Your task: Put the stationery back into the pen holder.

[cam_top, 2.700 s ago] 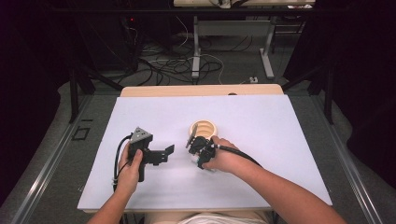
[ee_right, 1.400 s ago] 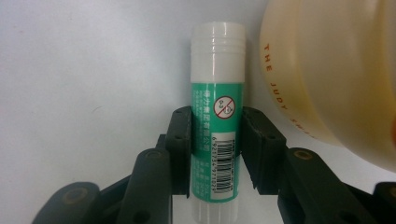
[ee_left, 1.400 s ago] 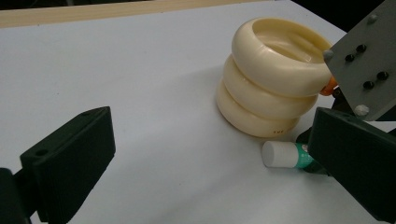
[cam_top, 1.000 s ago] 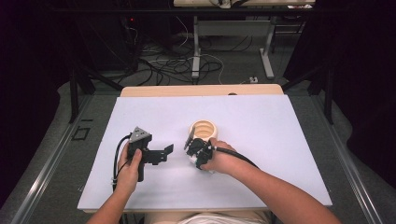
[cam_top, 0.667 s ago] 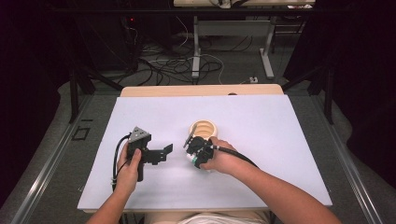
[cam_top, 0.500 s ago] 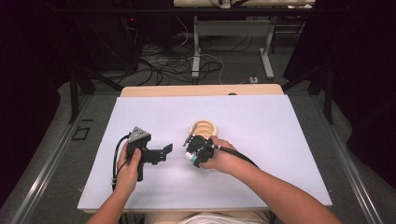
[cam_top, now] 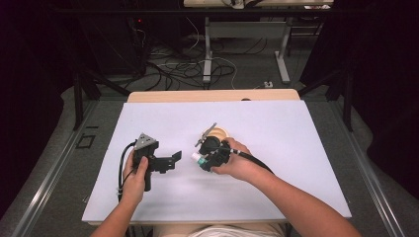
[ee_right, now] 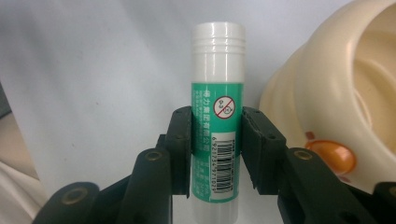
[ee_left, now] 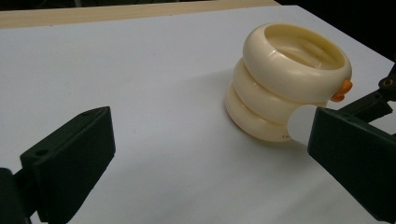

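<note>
Glue stick point(ee_right: 217, 112) sits clamped between the 2 jaws of the right gripper point(ee_right: 216, 140), lifted just beside the cream ribbed holder point(ee_right: 336, 93) on the white table point(cam_top: 296, 133). Judged step: carrying it; next, tip it over the holder's mouth. Left gripper point(ee_left: 205, 158) waits with jaws apart, holding nothing.
</note>
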A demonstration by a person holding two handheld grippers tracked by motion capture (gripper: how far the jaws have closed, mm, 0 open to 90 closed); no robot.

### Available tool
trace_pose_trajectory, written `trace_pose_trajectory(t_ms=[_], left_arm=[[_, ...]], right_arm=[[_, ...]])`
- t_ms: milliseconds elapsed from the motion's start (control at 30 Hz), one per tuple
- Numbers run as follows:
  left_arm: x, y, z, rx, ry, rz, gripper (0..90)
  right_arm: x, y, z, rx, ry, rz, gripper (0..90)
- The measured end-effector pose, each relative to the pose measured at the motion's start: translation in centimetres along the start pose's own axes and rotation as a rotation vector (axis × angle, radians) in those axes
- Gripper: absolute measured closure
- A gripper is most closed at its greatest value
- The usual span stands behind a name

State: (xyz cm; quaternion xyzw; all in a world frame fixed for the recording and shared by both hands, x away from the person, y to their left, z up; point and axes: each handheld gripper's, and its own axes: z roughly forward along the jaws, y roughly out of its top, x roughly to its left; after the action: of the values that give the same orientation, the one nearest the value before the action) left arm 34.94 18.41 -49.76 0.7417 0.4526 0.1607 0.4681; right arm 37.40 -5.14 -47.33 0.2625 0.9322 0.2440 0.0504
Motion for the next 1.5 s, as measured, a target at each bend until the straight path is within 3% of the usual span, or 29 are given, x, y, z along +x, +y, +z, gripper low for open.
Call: trace_pose_trajectory(t_ms=[400, 867, 1300, 1500], left_arm=[[0.1, 0.0, -0.1, -0.001, 0.002, -0.006, 0.8], [0.1, 0.0, -0.1, -0.002, 0.0, -0.008, 0.8], [0.1, 0.1, -0.1, -0.006, 0.001, -0.01, 0.8], [0.1, 0.1, -0.1, -0.008, 0.001, -0.009, 0.8]], right_arm=[[-1.2, 0.4, -2.7, -0.196, 0.007, 0.056, 65.4], [-2.2, 0.4, -4.7, -0.385, -0.037, 0.032, 65.4], [-4.2, -0.1, -6.3, -0.498, -0.113, 0.079, 65.4], [-5.2, -0.4, -6.8, -0.524, -0.135, 0.107, 65.4]])
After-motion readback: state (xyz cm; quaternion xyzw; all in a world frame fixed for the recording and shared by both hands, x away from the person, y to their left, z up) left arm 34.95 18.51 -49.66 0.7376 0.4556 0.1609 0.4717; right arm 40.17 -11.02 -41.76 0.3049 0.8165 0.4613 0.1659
